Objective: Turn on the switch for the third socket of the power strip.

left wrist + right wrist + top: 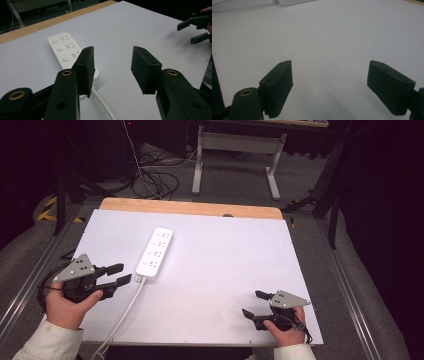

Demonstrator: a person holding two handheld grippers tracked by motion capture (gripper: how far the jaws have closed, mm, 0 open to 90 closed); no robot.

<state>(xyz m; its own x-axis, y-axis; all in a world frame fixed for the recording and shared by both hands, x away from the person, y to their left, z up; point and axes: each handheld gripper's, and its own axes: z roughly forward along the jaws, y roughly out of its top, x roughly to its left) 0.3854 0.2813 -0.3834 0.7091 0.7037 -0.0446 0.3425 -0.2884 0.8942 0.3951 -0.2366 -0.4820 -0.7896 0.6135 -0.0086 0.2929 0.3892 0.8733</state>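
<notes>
A white power strip (155, 252) lies on the left half of the white table top (225, 255), its white cable (127, 307) running toward the near edge. My left gripper (125, 272) hovers just left of the strip's near end, pointing right, open with nothing between its pads. In the left gripper view the power strip (62, 48) sits behind the left jaw and my left gripper (112, 65) has bare table in its gap. My right gripper (250, 303) rests near the front right corner, open and empty. In the right gripper view my right gripper (330, 66) faces bare table, the power strip (292, 2) far off.
A wooden strip (190, 208) borders the table's far edge. Metal rails (30, 275) run along both sides. Beyond the table stand a white desk frame (235, 150) and loose cables (155, 182) on the floor. The right gripper (185, 34) shows far off in the left gripper view.
</notes>
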